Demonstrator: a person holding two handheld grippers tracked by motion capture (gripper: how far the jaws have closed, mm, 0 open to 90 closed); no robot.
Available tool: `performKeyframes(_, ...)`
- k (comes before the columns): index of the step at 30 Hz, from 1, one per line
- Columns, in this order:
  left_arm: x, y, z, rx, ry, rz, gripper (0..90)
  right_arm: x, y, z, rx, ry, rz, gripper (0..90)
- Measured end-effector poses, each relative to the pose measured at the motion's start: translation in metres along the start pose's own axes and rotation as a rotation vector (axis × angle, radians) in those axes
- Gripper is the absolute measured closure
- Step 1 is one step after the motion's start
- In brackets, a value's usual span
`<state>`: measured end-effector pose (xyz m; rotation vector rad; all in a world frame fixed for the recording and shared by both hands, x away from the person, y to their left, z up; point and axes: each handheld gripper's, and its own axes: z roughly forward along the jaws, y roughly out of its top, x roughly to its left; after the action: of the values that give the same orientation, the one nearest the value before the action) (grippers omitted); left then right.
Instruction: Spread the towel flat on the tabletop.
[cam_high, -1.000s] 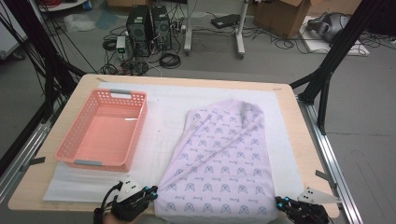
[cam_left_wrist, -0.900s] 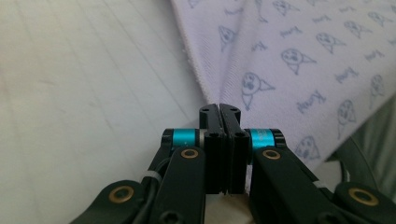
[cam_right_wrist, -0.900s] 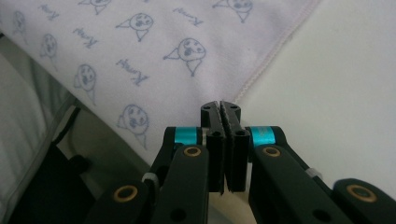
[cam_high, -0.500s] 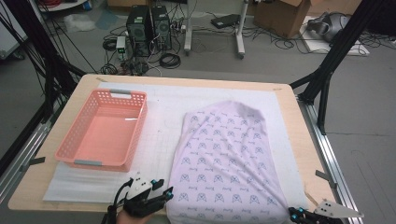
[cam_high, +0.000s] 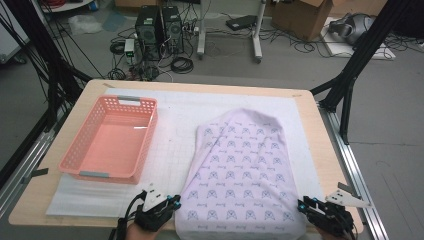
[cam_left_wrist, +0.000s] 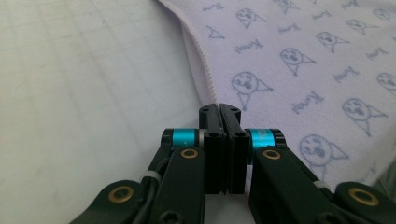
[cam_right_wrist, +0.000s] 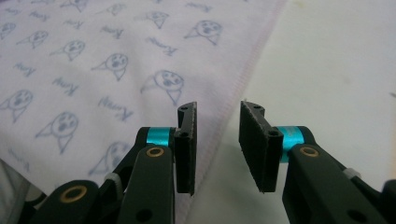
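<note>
A pale lilac cloth (cam_high: 242, 170) printed with small blue faces lies flat on the white mat, its near end at the table's front edge. My left gripper (cam_high: 172, 202) sits at the cloth's near left edge. In the left gripper view the cloth (cam_left_wrist: 303, 60) runs off to the right, and the left gripper (cam_left_wrist: 219, 109) has just closed, its jaws pressed together at the hem. My right gripper (cam_high: 302, 205) is at the near right corner. Its jaws have just been opening. In the right gripper view the right gripper (cam_right_wrist: 218, 109) stands open astride the cloth's (cam_right_wrist: 93, 56) stitched hem, not pressing it.
A salmon plastic basket (cam_high: 100, 172) stands on the left half of the white mat (cam_high: 170, 140). The wooden table (cam_high: 327, 165) ends just past the cloth on the right. Black frame poles, computers and cables stand on the floor beyond.
The cloth has been drawn straighter, its near left corner shifted right. The left gripper moved right along the front edge. The right gripper's jaws have opened off the hem.
</note>
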<state>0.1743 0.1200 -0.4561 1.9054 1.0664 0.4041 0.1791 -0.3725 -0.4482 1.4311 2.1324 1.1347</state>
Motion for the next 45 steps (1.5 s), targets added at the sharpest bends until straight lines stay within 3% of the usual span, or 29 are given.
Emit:
performKeyframes(4,0.001,-0.008,-0.016,0.001,-0.006,-0.005,88.1,0.013,0.005,0.014,0.007,-0.003,-0.047,66.9)
performKeyframes(7,-0.001,-0.010,-0.016,0.001,-0.026,-0.007,87.1,0.017,0.005,0.015,0.011,-0.008,-0.050,78.0)
performKeyframes(9,-0.003,-0.010,-0.012,-0.004,-0.045,-0.021,79.8,0.016,0.004,0.013,0.016,0.030,-0.055,86.7)
performKeyframes(11,-0.003,-0.008,-0.009,-0.016,-0.054,-0.038,69.3,0.016,0.003,0.012,0.021,0.030,-0.075,87.9)
performKeyframes(13,-0.003,-0.007,-0.008,-0.031,-0.061,-0.046,64.2,0.015,0.003,0.011,0.021,0.038,-0.063,88.4)
performKeyframes(17,0.000,-0.003,-0.008,-0.050,-0.065,-0.062,55.3,0.013,0.002,0.007,0.030,0.016,-0.074,88.7)
performKeyframes(21,0.003,0.000,-0.006,-0.059,-0.069,-0.073,52.7,0.005,-0.003,-0.005,0.050,-0.018,-0.082,88.8)
performKeyframes(26,0.006,0.006,0.005,-0.050,-0.063,-0.082,52.9,-0.002,-0.013,-0.027,0.094,-0.073,-0.090,88.7)
performKeyframes(30,0.003,0.014,0.026,-0.014,-0.067,-0.082,52.2,-0.004,-0.019,-0.032,0.076,-0.036,-0.066,88.7)
performKeyframes(31,0.000,0.016,0.029,-0.023,-0.062,-0.075,51.4,-0.004,-0.019,-0.032,0.071,-0.025,-0.059,88.6)
performKeyframes(33,-0.006,0.019,0.034,-0.014,-0.068,-0.050,56.3,-0.004,-0.019,-0.031,0.059,-0.019,-0.053,88.4)
performKeyframes(34,-0.010,0.019,0.036,-0.007,-0.066,-0.019,68.3,-0.004,-0.019,-0.030,0.057,-0.014,-0.047,88.4)
performKeyframes(35,-0.014,0.018,0.037,-0.014,-0.036,0.016,77.4,-0.004,-0.019,-0.029,0.052,-0.011,-0.047,88.4)
performKeyframes(36,-0.015,0.018,0.037,-0.012,-0.050,0.013,87.0,-0.004,-0.019,-0.029,0.052,-0.008,-0.045,88.4)
performKeyframes(39,-0.010,0.017,0.029,0.006,-0.029,-0.009,88.0,-0.003,-0.019,-0.028,0.049,0.012,-0.041,88.5)
performKeyframes(43,0.007,0.009,0.009,0.007,-0.012,-0.037,88.0,0.002,-0.017,-0.027,0.047,0.049,-0.051,88.5)
performKeyframes(45,0.015,0.005,-0.001,-0.001,0.001,-0.053,88.0,0.010,-0.017,-0.023,0.056,0.079,-0.085,88.5)
